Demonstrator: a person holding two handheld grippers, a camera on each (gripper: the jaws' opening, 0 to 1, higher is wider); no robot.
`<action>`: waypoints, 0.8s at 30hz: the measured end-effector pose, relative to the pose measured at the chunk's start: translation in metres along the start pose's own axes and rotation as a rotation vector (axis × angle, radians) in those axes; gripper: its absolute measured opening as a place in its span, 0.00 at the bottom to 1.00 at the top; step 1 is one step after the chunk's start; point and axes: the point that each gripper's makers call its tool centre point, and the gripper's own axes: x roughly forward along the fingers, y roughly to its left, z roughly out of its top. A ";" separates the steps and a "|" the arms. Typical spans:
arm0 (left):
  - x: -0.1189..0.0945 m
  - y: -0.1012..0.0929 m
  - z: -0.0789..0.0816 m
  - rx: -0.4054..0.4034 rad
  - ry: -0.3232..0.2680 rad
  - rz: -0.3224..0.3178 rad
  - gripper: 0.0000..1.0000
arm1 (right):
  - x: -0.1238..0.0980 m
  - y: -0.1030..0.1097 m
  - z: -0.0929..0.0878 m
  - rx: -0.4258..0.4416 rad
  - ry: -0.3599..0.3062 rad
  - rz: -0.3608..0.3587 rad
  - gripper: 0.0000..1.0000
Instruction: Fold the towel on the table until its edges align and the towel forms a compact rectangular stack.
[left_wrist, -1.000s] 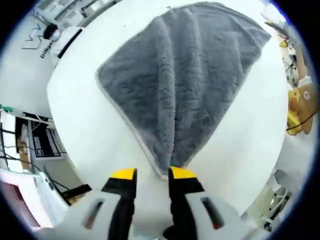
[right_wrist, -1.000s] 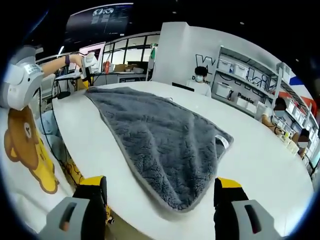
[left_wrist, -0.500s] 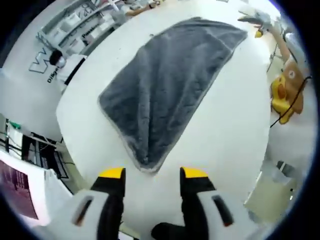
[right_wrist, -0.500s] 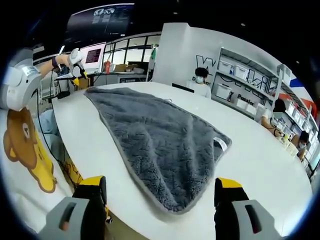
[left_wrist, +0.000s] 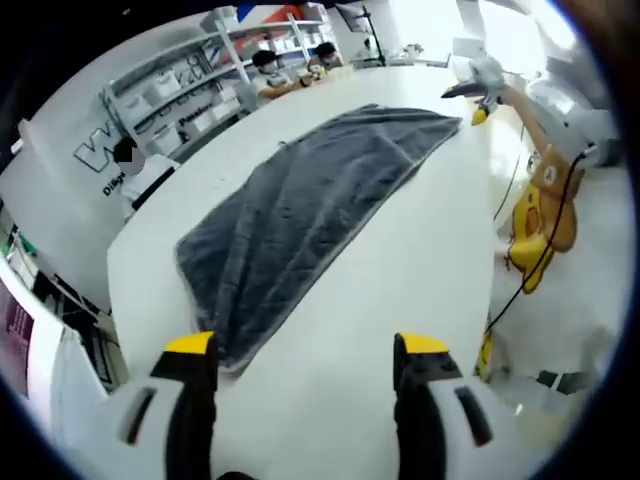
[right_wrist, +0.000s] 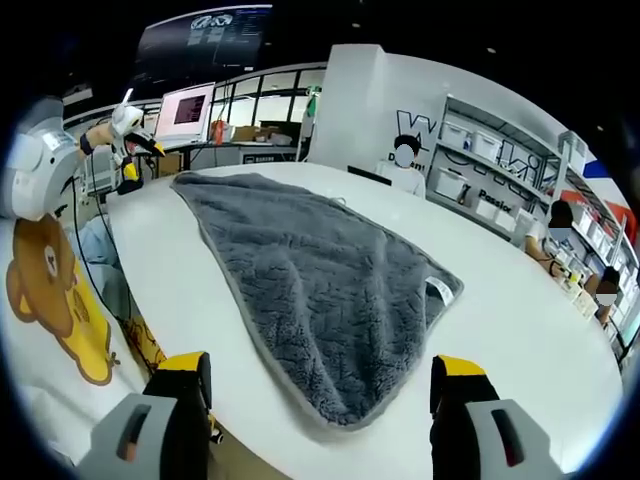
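Both grippers (left_wrist: 305, 350) (right_wrist: 325, 375) gape empty — grey towel (right_wrist: 320, 280) flat on white table (left_wrist: 420, 260), shelving (right_wrist: 500, 150) behind.

The towel (left_wrist: 300, 215) ahead of the jaws was thick, fluffy grey cloth, matt and rough, with a smooth stitched hem. The table (left_wrist: 400, 290) beneath it looked smooth, white and faintly glossy.

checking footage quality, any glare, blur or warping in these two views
Left gripper view: blown-out glare at top right, the white table nearly featureless, the towel a bit soft, shelves bent by the fisheye. Right gripper view: even light, towel pile crisp, table edge curved, dim ceiling.
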 end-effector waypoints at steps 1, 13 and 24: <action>-0.001 -0.002 0.000 -0.012 -0.013 0.007 0.77 | 0.000 0.000 0.000 -0.001 0.001 0.001 0.95; 0.002 -0.027 -0.016 -0.156 -0.096 0.045 0.99 | -0.002 -0.007 -0.005 -0.006 0.023 0.011 0.96; 0.010 -0.038 -0.020 -0.205 -0.115 0.052 0.99 | -0.002 -0.016 -0.010 0.018 0.041 0.003 0.99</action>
